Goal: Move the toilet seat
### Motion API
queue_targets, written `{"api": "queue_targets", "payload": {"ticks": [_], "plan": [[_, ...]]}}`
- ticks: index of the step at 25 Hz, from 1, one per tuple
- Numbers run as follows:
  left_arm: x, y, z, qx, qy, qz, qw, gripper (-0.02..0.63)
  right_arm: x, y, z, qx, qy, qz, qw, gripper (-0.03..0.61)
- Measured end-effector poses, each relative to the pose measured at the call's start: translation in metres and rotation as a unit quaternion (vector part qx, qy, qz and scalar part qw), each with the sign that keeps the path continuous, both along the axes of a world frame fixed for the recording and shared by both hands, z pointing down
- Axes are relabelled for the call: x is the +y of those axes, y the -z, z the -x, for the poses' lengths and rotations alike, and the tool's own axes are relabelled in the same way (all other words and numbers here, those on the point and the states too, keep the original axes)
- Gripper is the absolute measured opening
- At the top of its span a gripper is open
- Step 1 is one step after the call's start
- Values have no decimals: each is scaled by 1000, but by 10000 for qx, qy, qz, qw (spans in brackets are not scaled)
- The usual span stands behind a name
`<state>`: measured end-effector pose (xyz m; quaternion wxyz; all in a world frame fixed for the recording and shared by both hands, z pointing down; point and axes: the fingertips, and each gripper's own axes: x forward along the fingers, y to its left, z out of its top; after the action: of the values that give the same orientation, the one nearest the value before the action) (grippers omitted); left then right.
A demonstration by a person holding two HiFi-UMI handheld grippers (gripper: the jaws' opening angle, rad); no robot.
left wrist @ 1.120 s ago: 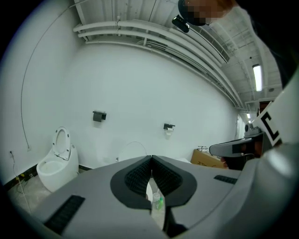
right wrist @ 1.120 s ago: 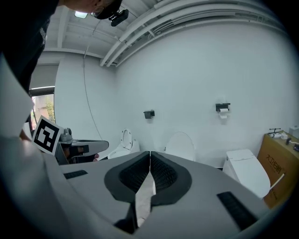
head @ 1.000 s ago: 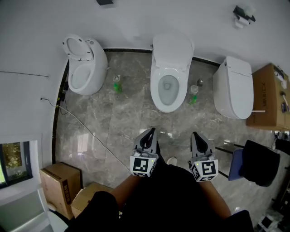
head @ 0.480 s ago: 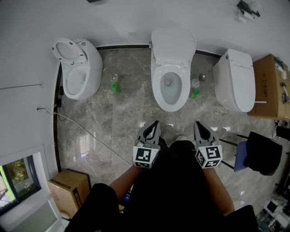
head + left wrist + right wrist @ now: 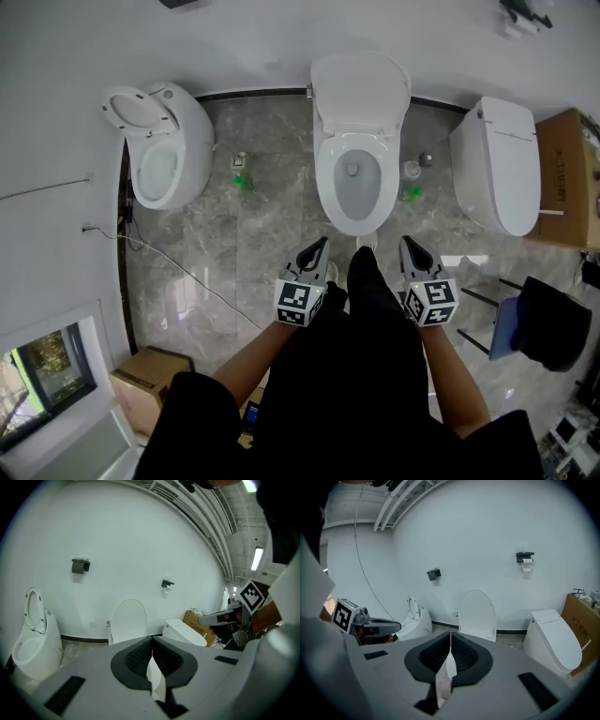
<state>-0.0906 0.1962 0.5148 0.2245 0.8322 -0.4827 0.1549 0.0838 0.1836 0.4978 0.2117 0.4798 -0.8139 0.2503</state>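
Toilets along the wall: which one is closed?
The right toilet, by the cardboard box: its lid lies flat over the bowl. The middle toilet and left toilet have lids raised, bowls showing.

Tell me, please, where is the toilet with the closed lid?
In the head view, the closed toilet stands at the right, between the middle toilet, whose lid is up, and a cardboard box.

Dark print on cardboard box (image 5: 565, 178), too small to read
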Motion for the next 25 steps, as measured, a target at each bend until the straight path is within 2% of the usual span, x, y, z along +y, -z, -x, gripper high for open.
{"api": "queue_targets", "payload": {"ticks": [5, 10, 14, 17, 25], "plan": [[-34, -27, -17, 165, 271, 300, 9990, 15, -37, -19, -11, -38, 113, 82, 9999, 31], [-57, -58, -28, 264, 295, 422, 9983, 15, -63, -69, -20, -85, 213, 487, 9985, 31], [-70, -106, -29, 159, 568, 797, 9951, 15, -81, -123, -31, -21, 344, 872, 9956, 31], [-78, -141, -28, 127, 765, 1055, 9914, 15, -93, -163, -35, -81, 266, 1074, 9938, 31], [-101, -249, -33, 93, 947, 1521, 9838, 15, -120, -272, -41, 226, -116, 1201, 9924, 31]]}}
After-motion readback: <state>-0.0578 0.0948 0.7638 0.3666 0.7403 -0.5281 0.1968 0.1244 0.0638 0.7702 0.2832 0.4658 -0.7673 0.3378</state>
